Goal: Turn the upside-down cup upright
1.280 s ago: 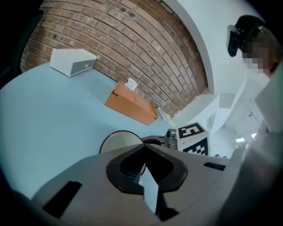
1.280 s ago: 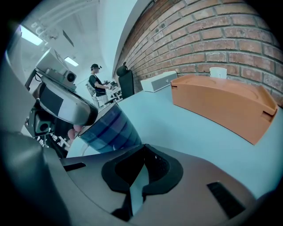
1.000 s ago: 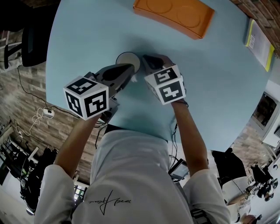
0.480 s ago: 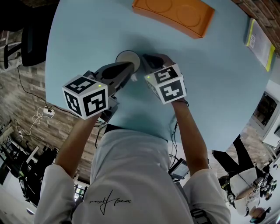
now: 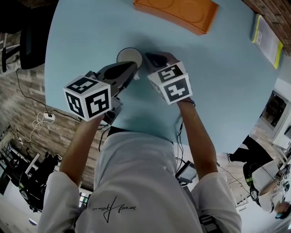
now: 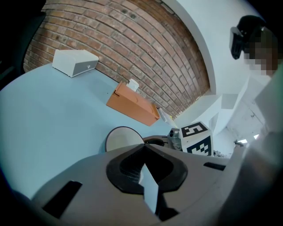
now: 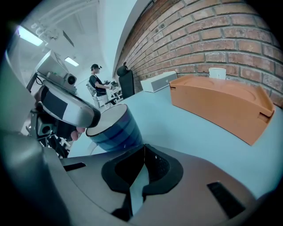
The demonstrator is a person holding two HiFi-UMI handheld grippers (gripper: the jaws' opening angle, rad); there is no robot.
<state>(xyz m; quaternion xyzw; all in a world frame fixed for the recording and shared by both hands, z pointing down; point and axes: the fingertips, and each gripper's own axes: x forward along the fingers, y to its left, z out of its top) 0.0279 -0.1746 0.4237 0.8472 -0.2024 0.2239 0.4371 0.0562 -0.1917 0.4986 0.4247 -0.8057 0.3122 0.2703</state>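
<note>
— Where is the cup?

— The blue-striped cup [image 7: 116,128] stands on the light-blue table [image 5: 218,82], upper centre of the head view, with a flat white face turned up. The orange tray [image 5: 175,13] lies at the top edge, apart from it.

— And the claws?

— On the left gripper [image 6: 143,149] the jaws are pressed together, tips meeting, with nothing between them. The cup sits just beyond. The right gripper [image 7: 143,148] is also closed and empty, with the cup just ahead, left of centre in its view.

— Do they touch the cup?

— Both tips sit just beside it, one on each side. I cannot tell whether they make contact.
</note>
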